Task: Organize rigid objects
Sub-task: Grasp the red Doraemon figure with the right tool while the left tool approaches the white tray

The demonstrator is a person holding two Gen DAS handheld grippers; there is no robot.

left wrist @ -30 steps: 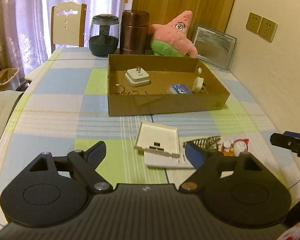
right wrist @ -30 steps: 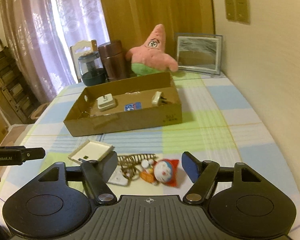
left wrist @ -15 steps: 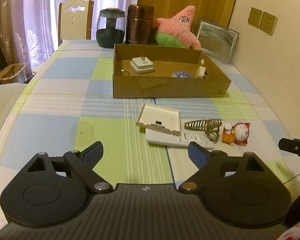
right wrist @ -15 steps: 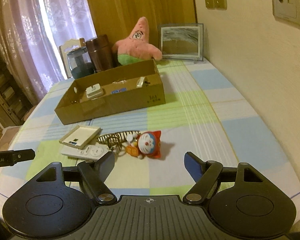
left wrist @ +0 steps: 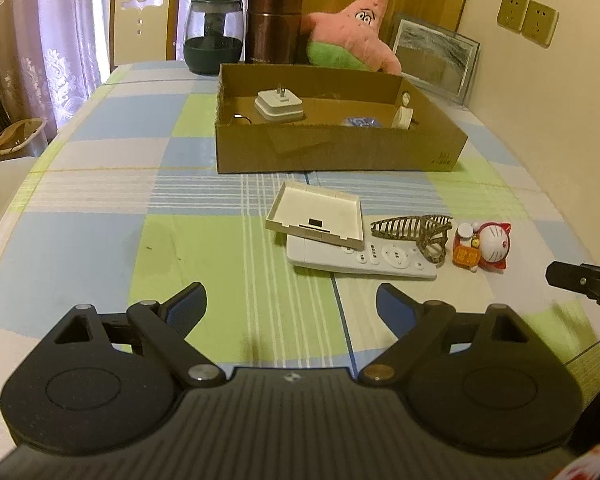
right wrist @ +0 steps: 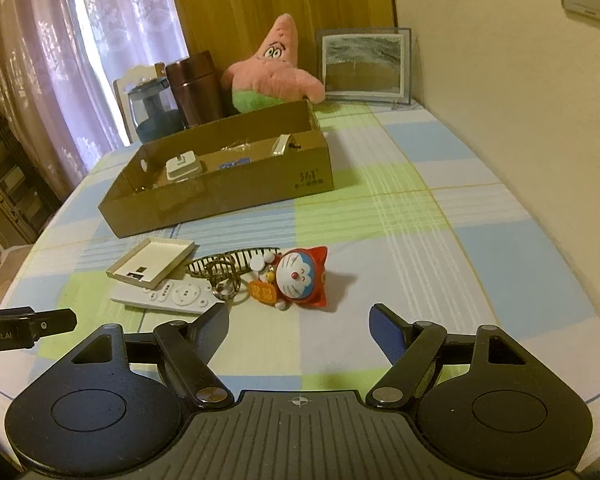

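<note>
Hard light plastic is expected of the remote, lying on the tabletop under a white tray; its long edges suit pinching, and both the left claw and right claw are spread, empty

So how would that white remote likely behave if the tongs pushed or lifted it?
The white remote looks stiff and flat, so it probably slides rather than rolls. The beige tray lies partly on it and would likely slip off if lifted. The metal hair clip overlapping its end may drag along.
</note>
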